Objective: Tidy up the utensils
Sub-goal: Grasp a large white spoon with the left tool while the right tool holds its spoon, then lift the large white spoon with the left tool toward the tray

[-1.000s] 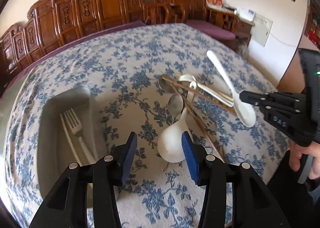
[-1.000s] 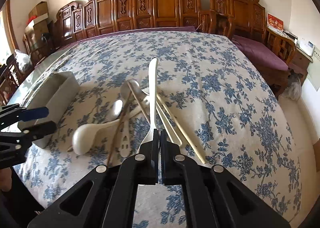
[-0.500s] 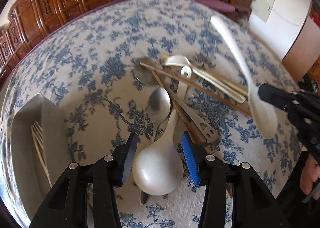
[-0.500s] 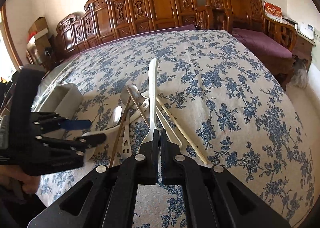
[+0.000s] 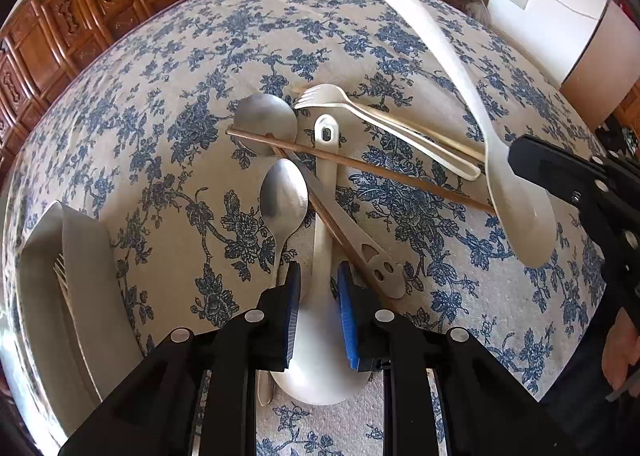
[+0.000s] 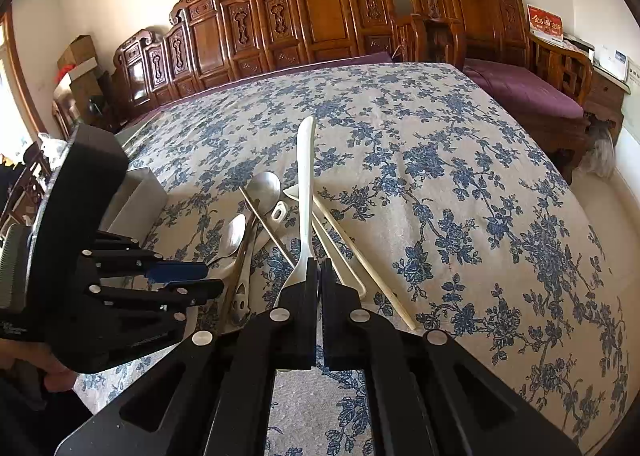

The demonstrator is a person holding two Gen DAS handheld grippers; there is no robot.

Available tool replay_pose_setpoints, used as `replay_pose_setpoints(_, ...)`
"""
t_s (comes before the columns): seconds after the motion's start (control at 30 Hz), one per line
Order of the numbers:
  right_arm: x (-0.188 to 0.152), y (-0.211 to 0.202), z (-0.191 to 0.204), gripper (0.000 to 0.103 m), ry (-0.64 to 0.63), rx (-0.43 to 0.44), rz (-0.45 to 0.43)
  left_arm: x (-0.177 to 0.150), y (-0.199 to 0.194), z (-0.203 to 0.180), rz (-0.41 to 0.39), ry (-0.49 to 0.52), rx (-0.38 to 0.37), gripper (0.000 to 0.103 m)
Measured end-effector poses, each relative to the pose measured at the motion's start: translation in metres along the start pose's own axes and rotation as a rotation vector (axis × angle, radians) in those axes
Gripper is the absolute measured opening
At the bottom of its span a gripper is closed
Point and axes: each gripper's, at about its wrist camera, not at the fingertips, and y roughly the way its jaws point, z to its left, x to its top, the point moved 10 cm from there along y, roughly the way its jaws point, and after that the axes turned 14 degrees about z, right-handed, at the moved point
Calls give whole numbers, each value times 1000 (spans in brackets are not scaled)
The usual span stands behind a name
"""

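A pile of utensils lies on the flowered tablecloth: a white ladle (image 5: 322,232), two metal spoons (image 5: 283,195), a white fork (image 5: 340,97) and brown chopsticks (image 5: 360,163). My left gripper (image 5: 318,292) is open, its blue pads either side of the ladle's neck just above the bowl. My right gripper (image 6: 320,276) is shut on a long white spoon (image 6: 306,183), held above the pile; the spoon also shows in the left wrist view (image 5: 460,67). The left gripper shows in the right wrist view (image 6: 184,280).
A grey utensil tray (image 5: 92,256) with a fork (image 5: 60,272) in it stands at the left of the pile, also visible in the right wrist view (image 6: 140,199). Carved wooden chairs (image 6: 320,15) line the table's far edge. The table's right edge drops to the floor.
My left gripper has moved forward and down over the white ladle, and its pads have narrowed around the neck. The right gripper still holds the white spoon aloft, nearly unmoved.
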Motion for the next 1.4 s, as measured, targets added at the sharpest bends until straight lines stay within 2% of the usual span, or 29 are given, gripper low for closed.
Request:
replay_pose_setpoints(0.13,-1,1,1,3,-4,0,2,4,3,0,10,3,-2,17)
replay_pose_setpoints(0.17,-1,0,1,3,-2,1,2,4,3,-1,14,7,-6,13)
replay_pose_setpoints(0.27,0,0,1,3,1,1,-1,3,2,-5,27,33,-4,9)
replay_pose_setpoints(0.4,0,0,1,3,2,3,-2,0,0,-6,54,45,4,8)
replay_pose_setpoints(0.77,0,-1,3,3,-1,7,-5,-19,-27,11,37,72,57,8)
replay_pose_setpoints(1.1,-1,-3,7,3,-8,10,-6,-53,-38,13,31,33,-36,8)
replay_pose_setpoints(1.4,-2,-4,11,3,-16,11,-7,-53,-72,12,-40,6,-45,8)
